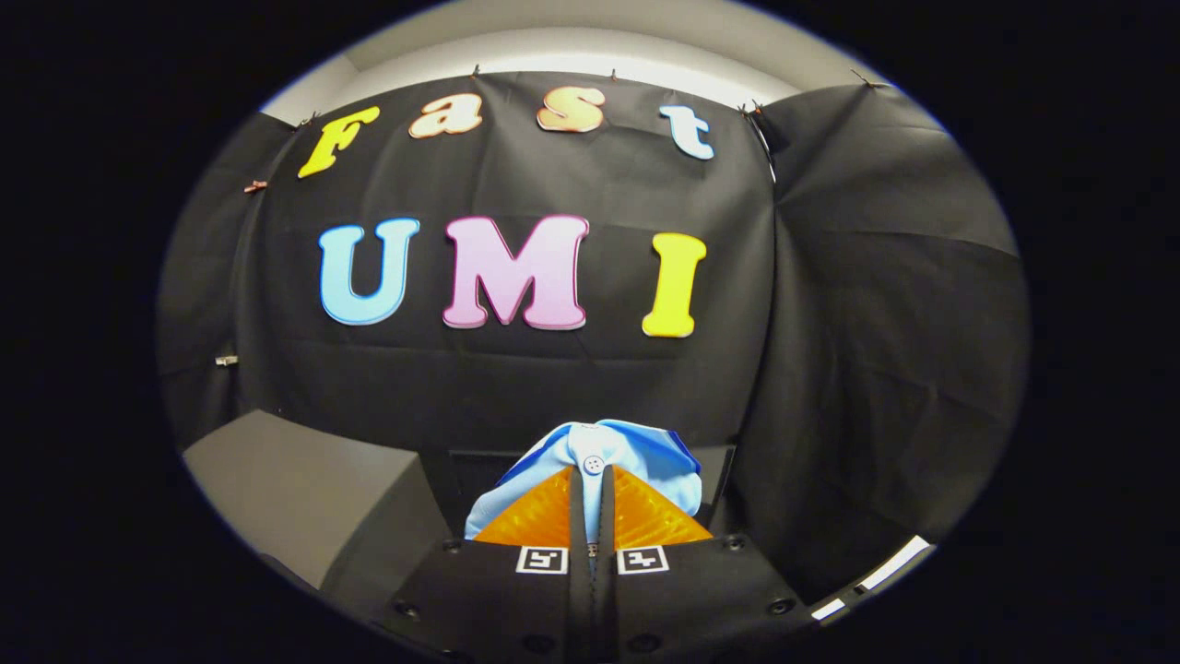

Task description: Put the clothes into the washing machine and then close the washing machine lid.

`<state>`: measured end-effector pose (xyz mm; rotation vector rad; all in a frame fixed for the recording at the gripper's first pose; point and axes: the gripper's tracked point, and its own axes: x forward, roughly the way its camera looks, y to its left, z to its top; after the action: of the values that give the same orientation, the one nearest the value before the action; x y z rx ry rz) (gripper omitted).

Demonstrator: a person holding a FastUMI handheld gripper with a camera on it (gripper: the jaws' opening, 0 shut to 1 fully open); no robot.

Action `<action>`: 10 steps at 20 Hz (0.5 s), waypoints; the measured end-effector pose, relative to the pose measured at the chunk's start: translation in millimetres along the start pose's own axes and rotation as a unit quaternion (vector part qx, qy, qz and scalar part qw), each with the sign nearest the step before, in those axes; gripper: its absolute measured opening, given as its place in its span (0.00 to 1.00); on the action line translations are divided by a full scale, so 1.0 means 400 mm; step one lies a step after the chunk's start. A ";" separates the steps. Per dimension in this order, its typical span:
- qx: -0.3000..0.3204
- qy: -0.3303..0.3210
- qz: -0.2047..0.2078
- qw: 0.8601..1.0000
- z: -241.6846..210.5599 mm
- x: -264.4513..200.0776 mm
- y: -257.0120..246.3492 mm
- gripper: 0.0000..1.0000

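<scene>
Ahead of you hangs the black cloth wall (553, 369) of the booth, creased and pinned along its top edge, with a second dark panel (885, 323) folding in on the right. Down to the left of your fingers there's a grey box-like block (304, 489) with a flat top and a sloped side; whether that's the washing machine you can't tell from here. A strip of pale ceiling (590, 46) shows above the cloth. Now the garment: you've got a light blue piece of clothing (599, 456) with darker blue trim, bunched up and raised in front of the wall, just past your fingertips. Your gripper (593, 480) is pressed nearly together, both fingers pinching the fabric between them. Smallest of all, a white button (594, 464) sits on the cloth right at the tips.
</scene>
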<state>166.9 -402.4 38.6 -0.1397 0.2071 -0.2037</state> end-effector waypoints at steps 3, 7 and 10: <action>-0.016 0.031 -0.004 0.999 -0.105 0.024 -0.018 0.05; -0.020 0.064 0.000 0.998 -0.227 0.068 -0.023 0.05; -0.022 0.091 0.003 0.996 -0.325 0.101 -0.020 0.05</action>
<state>175.8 -433.8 -93.8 -0.1640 0.3936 -0.2070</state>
